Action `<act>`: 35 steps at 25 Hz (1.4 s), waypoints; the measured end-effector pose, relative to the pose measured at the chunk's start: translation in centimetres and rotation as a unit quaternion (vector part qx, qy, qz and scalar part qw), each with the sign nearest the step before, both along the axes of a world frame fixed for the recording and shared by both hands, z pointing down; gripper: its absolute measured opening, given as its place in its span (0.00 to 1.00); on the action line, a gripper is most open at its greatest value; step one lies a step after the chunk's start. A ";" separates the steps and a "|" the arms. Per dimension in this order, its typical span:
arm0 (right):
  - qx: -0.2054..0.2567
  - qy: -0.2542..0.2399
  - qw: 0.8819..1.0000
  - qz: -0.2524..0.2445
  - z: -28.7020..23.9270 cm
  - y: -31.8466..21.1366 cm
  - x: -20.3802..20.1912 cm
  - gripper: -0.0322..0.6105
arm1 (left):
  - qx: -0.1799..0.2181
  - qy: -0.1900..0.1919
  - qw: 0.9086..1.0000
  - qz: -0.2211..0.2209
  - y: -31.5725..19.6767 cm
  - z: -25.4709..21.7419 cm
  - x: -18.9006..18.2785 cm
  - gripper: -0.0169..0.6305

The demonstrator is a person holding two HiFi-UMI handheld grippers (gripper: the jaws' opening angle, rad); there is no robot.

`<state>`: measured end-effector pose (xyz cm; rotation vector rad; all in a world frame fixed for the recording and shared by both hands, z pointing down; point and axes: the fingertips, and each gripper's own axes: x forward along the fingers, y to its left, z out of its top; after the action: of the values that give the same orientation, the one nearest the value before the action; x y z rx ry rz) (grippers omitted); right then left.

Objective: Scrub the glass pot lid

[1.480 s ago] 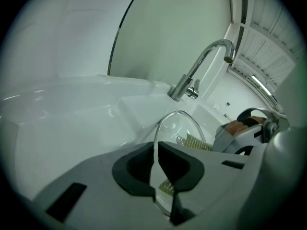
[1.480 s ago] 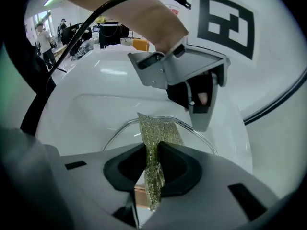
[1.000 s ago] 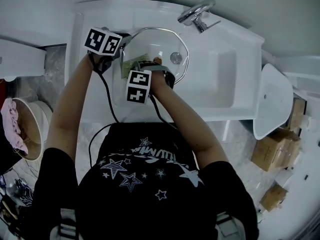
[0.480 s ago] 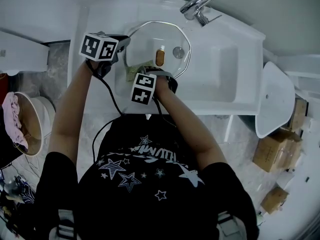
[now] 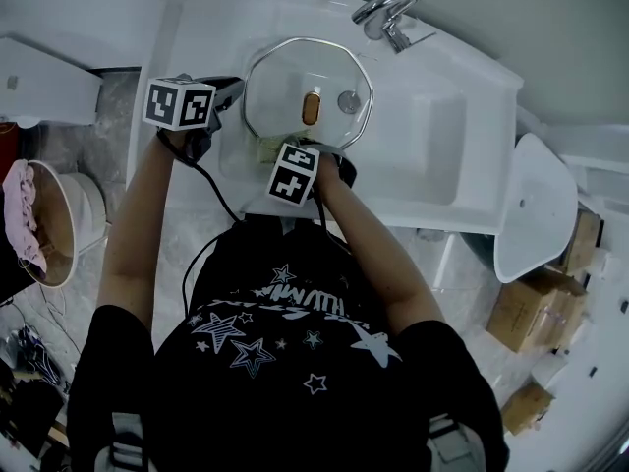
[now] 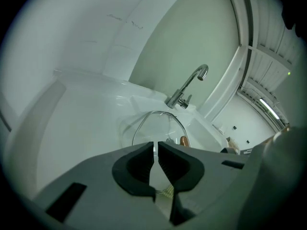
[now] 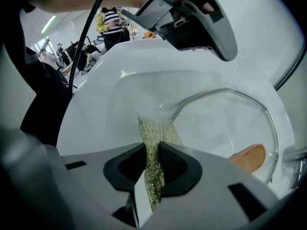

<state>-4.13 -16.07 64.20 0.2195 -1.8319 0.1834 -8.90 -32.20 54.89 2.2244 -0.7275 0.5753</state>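
Observation:
The glass pot lid (image 5: 307, 87), with its metal rim and brown handle (image 5: 311, 107), lies tilted in the white sink (image 5: 432, 146). My left gripper (image 5: 236, 88) is shut on the lid's left rim. In the left gripper view the lid (image 6: 160, 128) stretches away from the nearly closed jaws (image 6: 155, 150). My right gripper (image 5: 285, 150) hangs steeply over the lid's near edge, shut on a green-gold scrubbing pad (image 7: 156, 138). The pad's free end rests on the sink wall just beside the lid's rim (image 7: 192, 102). The brown handle (image 7: 249, 157) shows at the right.
A chrome faucet (image 5: 388, 13) stands at the sink's back, and the drain (image 5: 348, 101) shows through the glass. A second white basin (image 5: 536, 205) and cardboard boxes (image 5: 536, 308) are at the right. A bowl with a pink cloth (image 5: 39, 224) sits on the floor at the left.
My right gripper drew the pad back from the lid's middle toward its near edge, uncovering the brown handle. My left gripper and the lid shifted slightly left.

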 end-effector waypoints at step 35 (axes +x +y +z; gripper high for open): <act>0.041 -0.037 0.996 0.066 -1.4 1.0 9.4 0.16 | -0.025 0.011 1.000 -0.013 8.8 -0.9 2.9 0.08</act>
<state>5.29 -15.07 62.85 0.3973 -1.9013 0.2112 -5.96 -23.43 54.03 2.1695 -0.7230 0.5484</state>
